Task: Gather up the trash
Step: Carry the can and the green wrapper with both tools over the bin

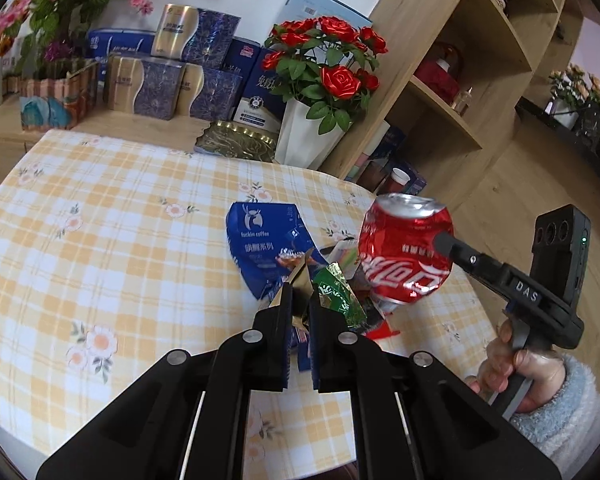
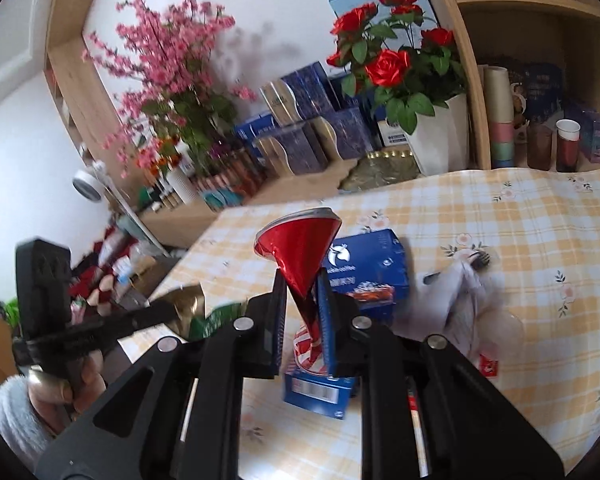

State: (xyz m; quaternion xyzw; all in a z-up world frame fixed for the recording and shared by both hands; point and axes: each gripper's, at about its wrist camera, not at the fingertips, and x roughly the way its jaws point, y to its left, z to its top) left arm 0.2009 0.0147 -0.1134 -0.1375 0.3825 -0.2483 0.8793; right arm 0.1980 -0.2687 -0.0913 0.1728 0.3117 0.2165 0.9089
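Note:
My left gripper [image 1: 300, 298] is shut on a gold and green foil wrapper [image 1: 334, 294], held just above the checked tablecloth [image 1: 120, 208]. In the right wrist view the same wrapper [image 2: 192, 304] hangs at the left gripper's tip on the left. My right gripper [image 2: 302, 284] is shut on a crushed red cola can [image 2: 300, 248], lifted off the table. The left wrist view has the can [image 1: 400, 248] at the right, with one right finger [image 1: 456, 250] pressed into its side. A blue coffee box [image 1: 256, 240] [image 2: 368, 268] lies on the cloth under both grippers.
Crumpled white wrapping with a black plastic fork [image 2: 470, 280] lies right of the box, a small red packet [image 2: 488, 366] nearer. A white vase of red roses [image 1: 308, 140], a gold tray [image 1: 236, 142] and stacked boxes [image 1: 168, 84] stand behind; wooden shelves [image 1: 460, 80] rise on the right.

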